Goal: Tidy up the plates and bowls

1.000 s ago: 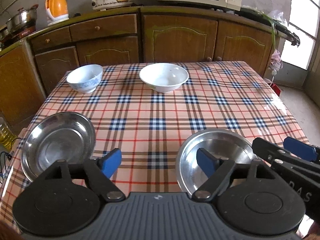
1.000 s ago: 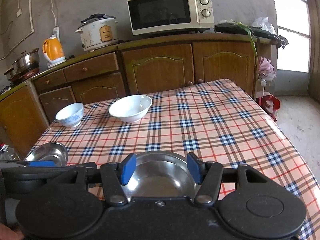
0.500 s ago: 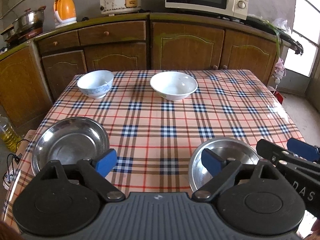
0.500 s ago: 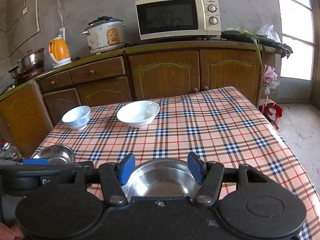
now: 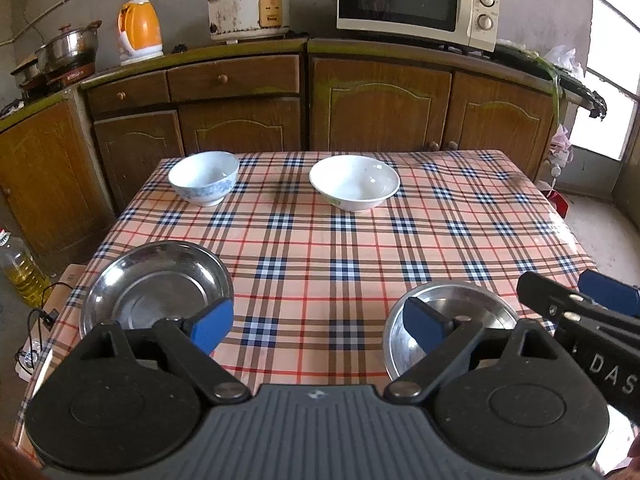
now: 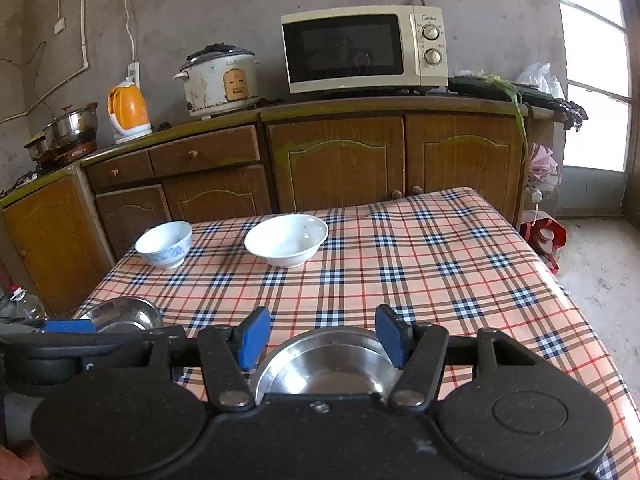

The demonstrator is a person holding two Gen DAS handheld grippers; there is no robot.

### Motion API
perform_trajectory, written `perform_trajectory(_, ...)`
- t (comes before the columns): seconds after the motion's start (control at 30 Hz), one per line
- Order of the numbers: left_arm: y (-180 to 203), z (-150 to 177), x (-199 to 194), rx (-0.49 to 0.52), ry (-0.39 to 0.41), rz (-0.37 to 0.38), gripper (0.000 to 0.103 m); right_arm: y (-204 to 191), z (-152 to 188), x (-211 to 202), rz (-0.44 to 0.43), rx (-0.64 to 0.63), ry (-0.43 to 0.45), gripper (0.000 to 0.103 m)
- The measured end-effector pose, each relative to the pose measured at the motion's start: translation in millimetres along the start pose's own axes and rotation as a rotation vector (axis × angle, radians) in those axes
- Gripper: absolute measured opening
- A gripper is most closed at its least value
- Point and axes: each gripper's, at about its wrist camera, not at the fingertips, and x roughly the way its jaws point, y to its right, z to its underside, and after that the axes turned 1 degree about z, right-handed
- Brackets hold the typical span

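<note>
Two steel plates lie at the near edge of the plaid table [image 5: 320, 248]: one at the left [image 5: 156, 284] and one at the right [image 5: 452, 316]. At the far side stand a small blue-patterned bowl [image 5: 204, 176] and a wider white bowl [image 5: 354, 182]. My left gripper [image 5: 318, 326] is open and empty, above the near edge between the two plates. My right gripper [image 6: 322, 336] is open and empty, above the right steel plate [image 6: 326, 364]. The right gripper's fingers [image 5: 608, 298] show at the right edge of the left wrist view.
Wooden cabinets [image 5: 384, 100] run behind the table, carrying a microwave [image 5: 416, 0], a rice cooker [image 5: 248, 8], an orange kettle [image 5: 138, 34] and a steel pot [image 5: 70, 48]. An oil bottle [image 5: 20, 272] stands on the floor at the left. A window [image 6: 592, 80] is at the right.
Both grippers have risen and drawn back from the table, so the plates and bowls sit lower and farther in view. Both stay open and empty; no dish has moved.
</note>
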Motion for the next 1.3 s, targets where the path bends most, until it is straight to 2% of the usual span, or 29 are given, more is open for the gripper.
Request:
perform_trajectory(0.4,-2,2,-36,0.009,0.052,0.008,0.096,0,-10,-44,-0.013,0.008,0.081,0.071)
perform_trajectory(0.5,-4,0,-37,0.004,0.061,0.007,0.096,1,-16,-44,-0.015,0.007,0.091,0.077)
perform_trajectory(0.67,-10,-5,-26,-0.012,0.054,0.006,0.096,3,-24,-32,-0.007,0.009,0.086,0.077)
perform_trajectory(1.3,-39,-43,42,-0.055,-0.002,-0.007,0.096,-4,-56,66,0.016,-0.007,-0.005,0.078)
